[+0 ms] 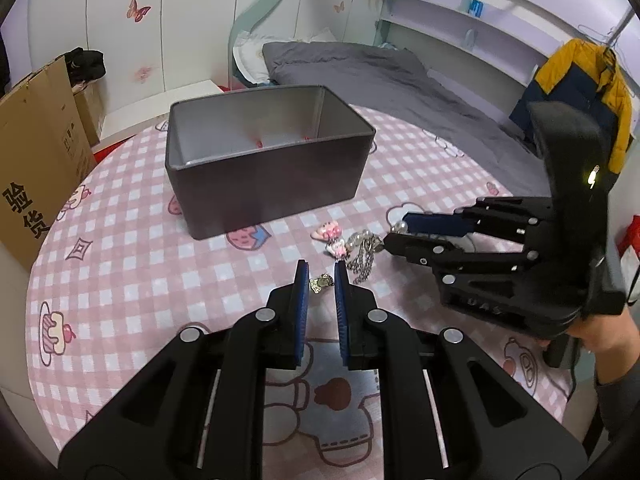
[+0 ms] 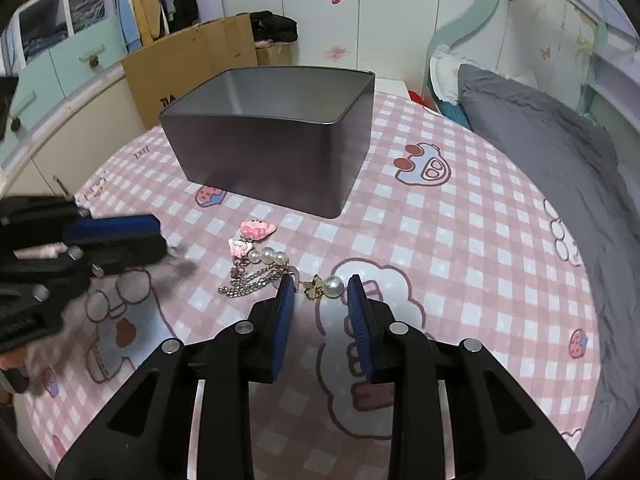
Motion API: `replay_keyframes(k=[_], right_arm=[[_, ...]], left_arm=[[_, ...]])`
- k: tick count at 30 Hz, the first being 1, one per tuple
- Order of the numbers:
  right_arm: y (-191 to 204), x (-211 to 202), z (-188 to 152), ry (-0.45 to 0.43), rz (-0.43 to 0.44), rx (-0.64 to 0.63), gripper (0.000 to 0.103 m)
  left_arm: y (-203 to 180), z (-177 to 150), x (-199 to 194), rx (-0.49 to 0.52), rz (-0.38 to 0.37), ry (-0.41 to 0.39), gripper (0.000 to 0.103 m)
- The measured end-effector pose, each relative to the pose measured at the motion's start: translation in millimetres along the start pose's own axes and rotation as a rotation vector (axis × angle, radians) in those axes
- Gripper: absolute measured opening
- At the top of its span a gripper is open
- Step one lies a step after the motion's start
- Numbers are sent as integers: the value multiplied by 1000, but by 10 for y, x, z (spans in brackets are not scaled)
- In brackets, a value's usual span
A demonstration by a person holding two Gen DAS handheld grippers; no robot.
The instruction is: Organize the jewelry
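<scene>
In the left wrist view my left gripper (image 1: 321, 278) is shut on a small gold charm (image 1: 322, 282), pinched between its blue pads just above the cloth. My right gripper (image 2: 321, 290) stands open at the table with a gold-and-pearl earring (image 2: 325, 286) lying between its fingertips, untouched by the pads. Just left of it lie a silver chain (image 2: 248, 280) with pearls (image 2: 268, 256) and pink charms (image 2: 258, 229). A dark open box (image 2: 260, 152) sits behind them. The left wrist view shows the right gripper (image 1: 397, 231) over the chain (image 1: 362, 260), near the box (image 1: 272, 184).
A pink checked cloth (image 1: 120, 280) covers the round table. A cardboard carton (image 1: 36, 152) stands off its left edge, a grey bed (image 1: 380, 80) lies behind, and a yellow jacket (image 1: 580, 80) hangs at right. A person's hand (image 1: 600, 336) holds the right gripper.
</scene>
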State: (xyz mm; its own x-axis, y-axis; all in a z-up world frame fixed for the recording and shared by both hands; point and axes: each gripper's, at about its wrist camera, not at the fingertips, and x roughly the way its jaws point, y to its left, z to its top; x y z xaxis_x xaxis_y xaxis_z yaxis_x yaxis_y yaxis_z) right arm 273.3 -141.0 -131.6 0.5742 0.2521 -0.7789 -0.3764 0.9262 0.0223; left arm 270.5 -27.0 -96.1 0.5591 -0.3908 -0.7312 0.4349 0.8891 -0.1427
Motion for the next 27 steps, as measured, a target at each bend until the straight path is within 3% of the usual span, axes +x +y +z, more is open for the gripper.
replay_keyframes(k=[5,6,7,13,16,18,22,27], right_arm=[[-22,-28,-2,13,-23,-9,13],[-38,-49,4,11,-12,-2,1],[-58,-79,18,9,12,11,0],[-69,-310,203,-41,55,28,0],[-85,-329,284,-24,53,35,0],[-108,-297,303,-28,49,54,2],[-111,-103,268,1,65,73,20],[-84,60,234,22,25,68,22]], left_arm=[[15,101,-73,-13,-37,-21,13],[27,130,-90,-19,-49,-25,13],[37,170,-114,-24,-62,-32,13],[90,386,-201,-45,-97,-62,13],[111,452,-222,-53,-102,-69,13],[109,479,-234,-48,-98,-76,13],[120,460,-192,-44,-97,-68,13],[135,465,-155,-42,-92,-59,13]])
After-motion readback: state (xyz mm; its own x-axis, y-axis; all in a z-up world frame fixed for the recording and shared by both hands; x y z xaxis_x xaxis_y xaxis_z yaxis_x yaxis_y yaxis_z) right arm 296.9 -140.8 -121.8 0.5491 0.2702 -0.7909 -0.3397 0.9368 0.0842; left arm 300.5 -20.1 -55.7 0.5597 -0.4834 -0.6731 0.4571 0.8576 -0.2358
